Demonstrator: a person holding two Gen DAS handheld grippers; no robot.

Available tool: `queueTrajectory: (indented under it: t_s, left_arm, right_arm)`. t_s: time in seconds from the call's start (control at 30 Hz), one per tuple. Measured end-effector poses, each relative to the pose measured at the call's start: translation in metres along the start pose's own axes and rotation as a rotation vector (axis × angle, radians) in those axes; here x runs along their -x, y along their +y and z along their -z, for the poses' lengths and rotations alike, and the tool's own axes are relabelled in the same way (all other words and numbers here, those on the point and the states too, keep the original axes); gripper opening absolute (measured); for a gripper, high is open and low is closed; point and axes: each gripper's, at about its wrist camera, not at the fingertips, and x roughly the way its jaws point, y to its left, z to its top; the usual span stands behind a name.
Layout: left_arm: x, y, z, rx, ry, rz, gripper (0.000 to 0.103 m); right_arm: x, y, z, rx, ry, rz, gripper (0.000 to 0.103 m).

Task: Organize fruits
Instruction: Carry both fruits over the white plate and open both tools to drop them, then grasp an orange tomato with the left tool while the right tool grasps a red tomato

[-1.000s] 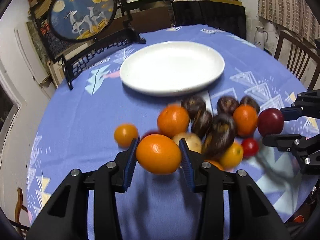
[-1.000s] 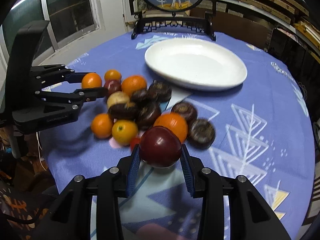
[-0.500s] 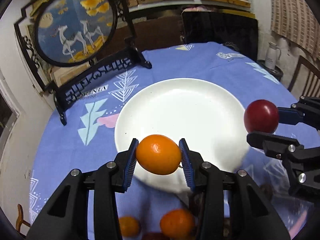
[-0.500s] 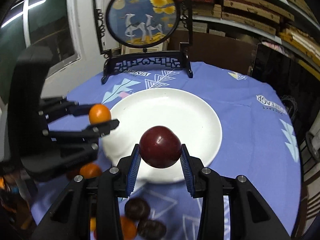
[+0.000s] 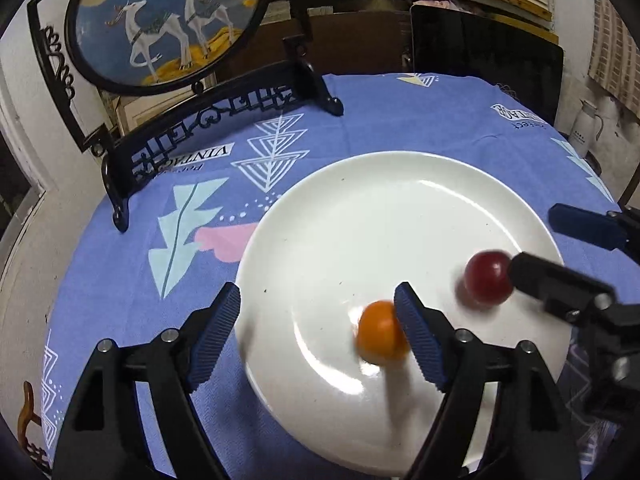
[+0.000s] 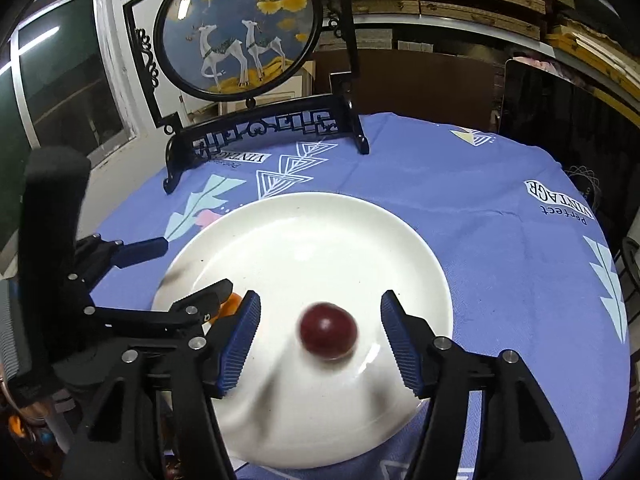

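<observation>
A white plate [image 5: 360,208] [image 6: 320,232] lies on the blue tablecloth under both grippers. My left gripper [image 5: 318,328] hangs over its near left part with jaws opening; the orange [image 5: 380,334] has left the pads and shows blurred on the plate beside the right finger. My right gripper [image 6: 320,330] is over the plate's near side, jaws opening too. The dark red fruit [image 6: 329,330] [image 5: 488,278] is blurred between the pads, touching neither. Each gripper shows at the edge of the other's view.
A round deer painting on a black carved stand [image 5: 168,28] [image 6: 240,28] sits at the table's far left. A dark chair back [image 5: 484,52] stands behind the table. A white jug [image 5: 586,128] is far right. Shelves line the back wall.
Both grippers carried their fruit from the pile to above the plate, then spread their jaws. The orange and the dark red fruit have dropped free onto the plate.
</observation>
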Motion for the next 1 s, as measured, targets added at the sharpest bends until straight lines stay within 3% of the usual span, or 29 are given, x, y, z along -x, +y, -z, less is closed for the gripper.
queueTrajectory:
  t_s: [0.17, 0.4, 0.57, 0.77, 0.8, 0.97, 1.0]
  left_arm:
    - [0.009, 0.008, 0.011, 0.014, 0.002, 0.005, 0.077]
    - [0.053, 0.018, 0.043, 0.003, -0.044, 0.017, 0.086]
    - [0.096, 0.026, 0.078, -0.030, -0.087, 0.029, 0.090]
    - [0.127, 0.037, 0.116, -0.058, -0.086, 0.055, 0.091]
    - [0.131, 0.038, 0.121, -0.060, -0.084, 0.058, 0.091]
    - [0.142, 0.034, 0.151, -0.119, -0.058, 0.092, 0.091]
    - [0.144, 0.032, 0.156, -0.128, -0.055, 0.095, 0.091]
  right_arm:
    - [0.016, 0.001, 0.017, 0.001, 0.009, 0.010, 0.072]
    - [0.055, 0.021, 0.055, 0.084, 0.013, 0.011, 0.073]
    - [0.095, 0.051, 0.103, 0.225, 0.026, -0.008, 0.073]
    - [0.119, 0.085, 0.166, 0.363, 0.120, -0.050, 0.071]
    - [0.117, 0.088, 0.172, 0.367, 0.135, -0.054, 0.070]
    - [0.091, 0.089, 0.175, 0.280, 0.244, -0.100, 0.033]
    - [0.086, 0.089, 0.175, 0.266, 0.256, -0.112, 0.031]
